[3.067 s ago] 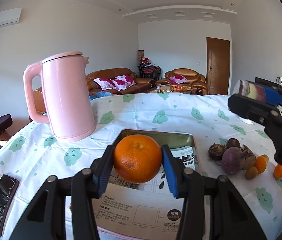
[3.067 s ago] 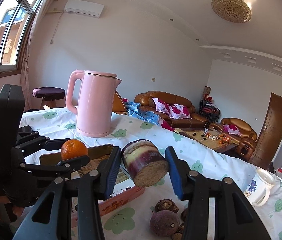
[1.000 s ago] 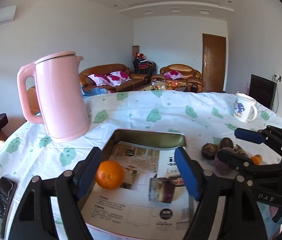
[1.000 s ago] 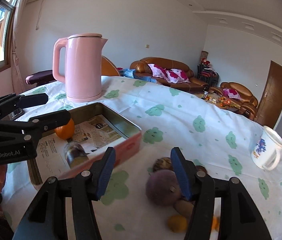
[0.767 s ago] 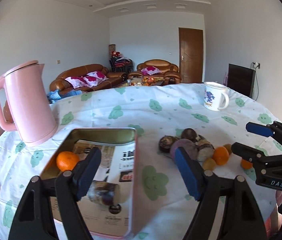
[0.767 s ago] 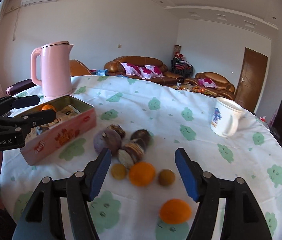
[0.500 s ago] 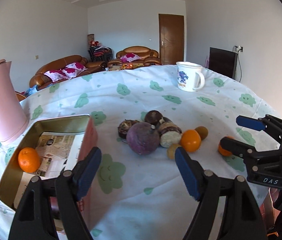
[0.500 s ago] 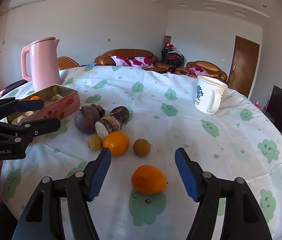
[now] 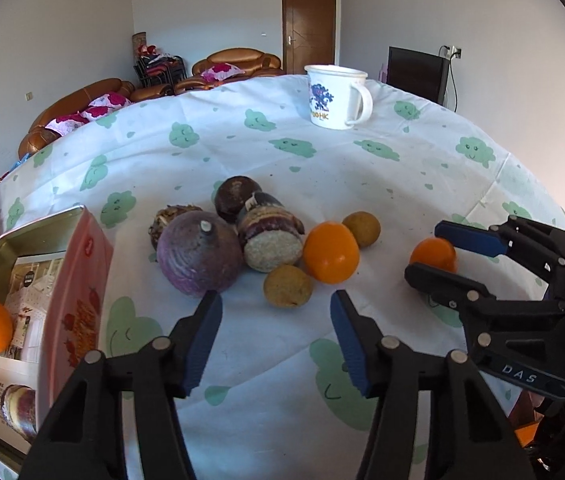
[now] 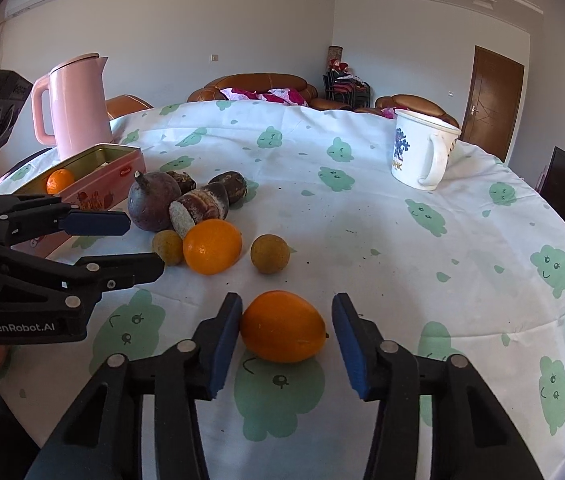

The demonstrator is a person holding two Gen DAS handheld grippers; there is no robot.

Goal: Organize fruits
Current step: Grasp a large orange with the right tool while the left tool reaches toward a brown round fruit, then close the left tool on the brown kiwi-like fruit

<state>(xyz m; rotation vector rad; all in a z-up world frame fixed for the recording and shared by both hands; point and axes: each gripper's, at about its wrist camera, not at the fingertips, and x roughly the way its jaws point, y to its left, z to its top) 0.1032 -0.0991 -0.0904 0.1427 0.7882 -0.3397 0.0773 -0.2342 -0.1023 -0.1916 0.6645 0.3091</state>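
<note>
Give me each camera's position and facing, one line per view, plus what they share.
Left wrist: sits on the left gripper, looks across the table at the produce pile, purple root ahead; the right gripper shows at right.
Right wrist: sits on the right gripper, looks down at the near orange between its open fingers; left gripper at left.
Shared: mug, tin.
</note>
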